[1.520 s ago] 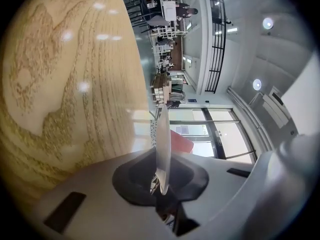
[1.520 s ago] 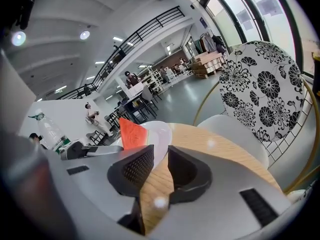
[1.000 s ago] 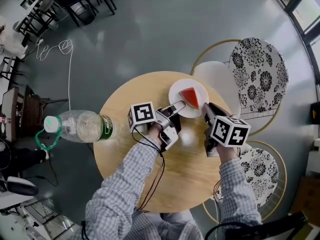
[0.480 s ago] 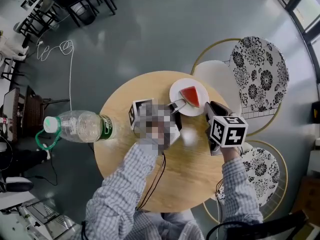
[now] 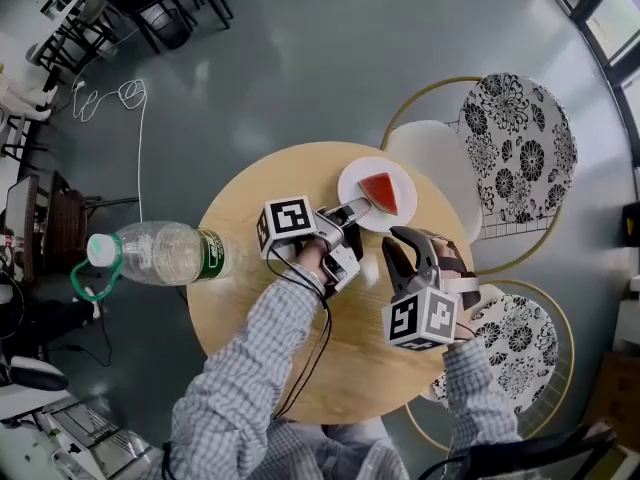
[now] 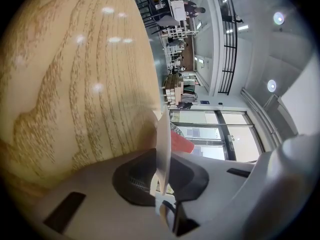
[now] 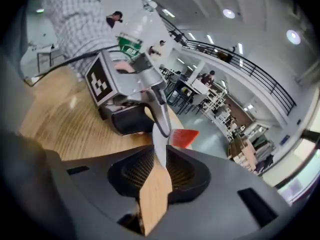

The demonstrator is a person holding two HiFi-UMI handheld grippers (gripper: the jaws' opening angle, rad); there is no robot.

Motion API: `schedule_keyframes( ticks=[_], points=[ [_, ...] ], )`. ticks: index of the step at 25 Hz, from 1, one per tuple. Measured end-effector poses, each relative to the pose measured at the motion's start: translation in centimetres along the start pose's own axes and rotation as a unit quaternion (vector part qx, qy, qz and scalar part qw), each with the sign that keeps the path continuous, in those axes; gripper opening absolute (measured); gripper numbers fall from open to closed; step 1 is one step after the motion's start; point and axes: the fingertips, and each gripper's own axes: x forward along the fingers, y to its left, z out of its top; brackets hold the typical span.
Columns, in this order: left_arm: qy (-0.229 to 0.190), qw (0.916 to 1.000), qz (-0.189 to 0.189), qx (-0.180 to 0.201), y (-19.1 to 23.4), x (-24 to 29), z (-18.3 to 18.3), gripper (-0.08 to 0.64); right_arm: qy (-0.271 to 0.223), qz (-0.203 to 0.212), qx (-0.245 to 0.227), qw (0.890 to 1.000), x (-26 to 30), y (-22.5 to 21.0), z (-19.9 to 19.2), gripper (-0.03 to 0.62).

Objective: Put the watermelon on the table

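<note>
Pinched between the jaws of the left gripper [image 5: 358, 208]: the near rim of a white plate [image 5: 352, 180], with a red wedge of watermelon [image 5: 380, 192] on it just past the jaw tips. Under the plate, a round wooden surface [image 5: 370, 348], possibly touching it, though hard to tell. Beside those jaws and apart from the plate, the right gripper [image 5: 408, 238], with jaws narrowly spread and nothing between them.
</note>
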Motion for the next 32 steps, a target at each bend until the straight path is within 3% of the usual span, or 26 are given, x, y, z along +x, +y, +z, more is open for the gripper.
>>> schedule_keyframes(
  ticks=[6, 8, 15, 18, 20, 27, 32],
  points=[
    [0.000, 1.0000, 0.003, -0.003, 0.1, 0.1, 0.0, 0.031, 0.034, -0.023, -0.121, 0.992, 2.0, 1.0, 0.3, 0.077],
    [0.002, 1.0000, 0.007, -0.001, 0.1, 0.1, -0.1, 0.031, 0.042, -0.022, -0.138, 0.989, 2.2, 1.2, 0.1, 0.031],
    [-0.002, 0.9999, -0.006, 0.011, -0.7, -0.1, 0.0, 0.035, 0.056, -0.017, -0.119, 0.991, 2.2, 1.1, 0.4, 0.029],
    [-0.001, 0.9998, -0.012, 0.014, -1.5, -0.2, 0.0, 0.135, 0.060, -0.019, -0.118, 0.991, 2.3, 1.1, 0.4, 0.029],
    [0.002, 0.9998, -0.017, 0.014, -1.9, -0.5, -0.2, 0.156, 0.061, -0.020, -0.113, 0.992, 2.4, 1.0, 0.4, 0.029],
    [0.018, 0.9995, -0.025, 0.012, -1.3, -3.1, -1.6, 0.156, 0.076, -0.011, -0.109, 0.991, 3.2, 1.0, 0.0, 0.029],
    [0.011, 0.9967, -0.081, 0.002, -2.7, -5.5, -2.3, 0.156, 0.080, 0.004, -0.109, 0.991, 4.0, 2.0, -0.4, 0.031]
  ],
)
